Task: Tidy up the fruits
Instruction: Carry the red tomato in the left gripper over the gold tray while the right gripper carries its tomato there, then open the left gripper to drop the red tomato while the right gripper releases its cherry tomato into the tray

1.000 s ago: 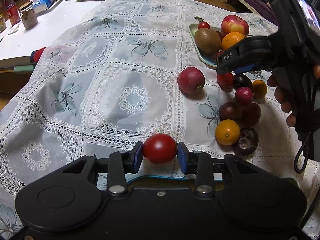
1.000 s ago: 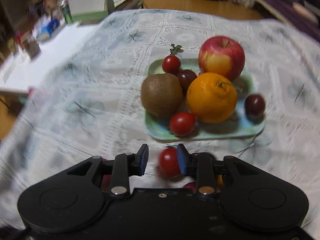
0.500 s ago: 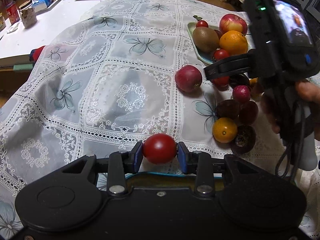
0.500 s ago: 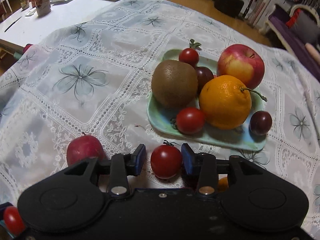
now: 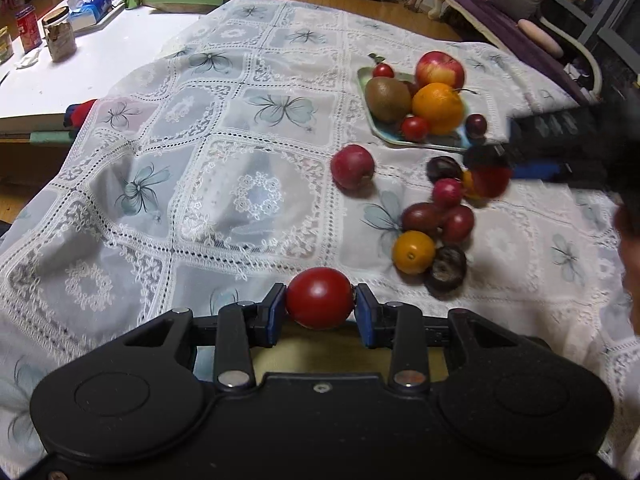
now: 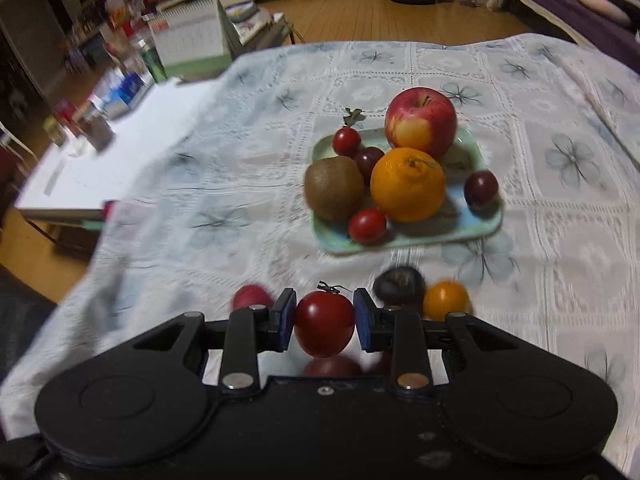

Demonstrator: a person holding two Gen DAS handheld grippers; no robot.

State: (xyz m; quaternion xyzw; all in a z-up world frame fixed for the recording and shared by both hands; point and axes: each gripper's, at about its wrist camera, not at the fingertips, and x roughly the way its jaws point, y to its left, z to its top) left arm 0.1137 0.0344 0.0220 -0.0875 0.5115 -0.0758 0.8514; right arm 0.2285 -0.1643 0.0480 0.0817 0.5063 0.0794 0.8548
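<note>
While both tongs, left tongs (image 5: 320, 309) and right tongs (image 6: 324, 320), are each pinching a cherry tomato (image 5: 319, 298) across its middle, the right closing further, we are squeezing lightly, judging these light, smooth-skinned fruits easily crushed.

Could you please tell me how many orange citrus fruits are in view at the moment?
2, or 3: the large orange on the tray, a small one in the loose pile, possibly another, partly hidden.
</note>
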